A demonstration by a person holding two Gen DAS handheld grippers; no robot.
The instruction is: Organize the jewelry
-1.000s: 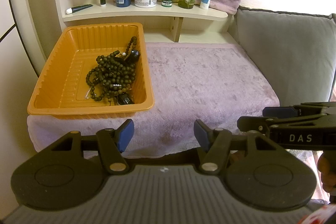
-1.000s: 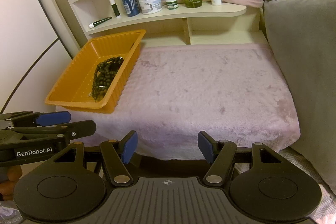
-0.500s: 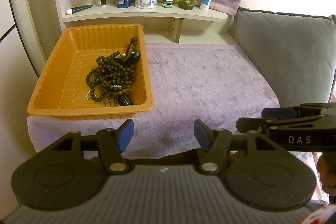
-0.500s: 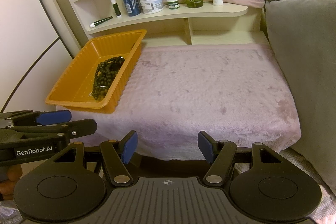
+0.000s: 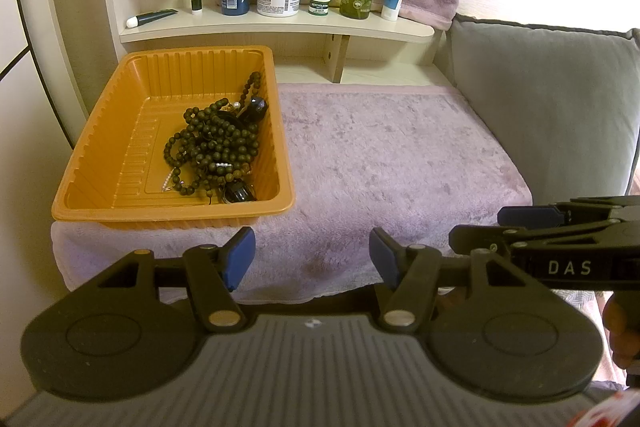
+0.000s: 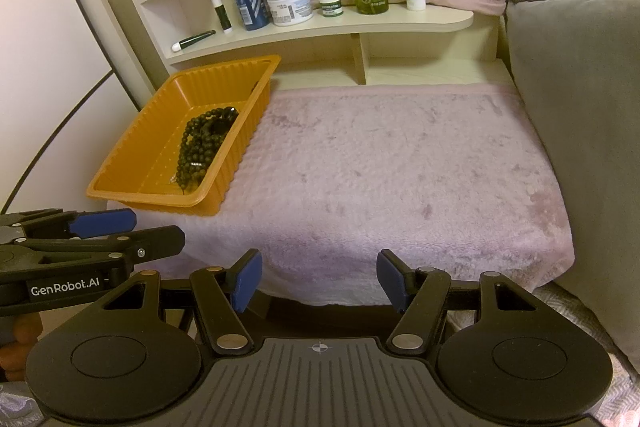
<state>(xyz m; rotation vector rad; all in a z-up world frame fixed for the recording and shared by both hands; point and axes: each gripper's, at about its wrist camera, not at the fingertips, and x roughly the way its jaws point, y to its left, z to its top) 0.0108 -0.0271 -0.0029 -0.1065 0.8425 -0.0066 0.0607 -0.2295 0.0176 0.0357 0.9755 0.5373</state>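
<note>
Orange tray [image 5: 120, 163] at ten o'clock holds tangled beads [image 5: 212, 147]; left gripper [image 5: 312, 259] and right gripper [image 6: 319, 281] gape wide, empty. Risk: snagged strands drag neighbours out.

Bare pink towel [image 6: 400, 163] between orange tray [image 6: 236, 163] and grey cushion [image 6: 580, 115], shelf [image 6: 320, 27] overhanging behind.
</note>
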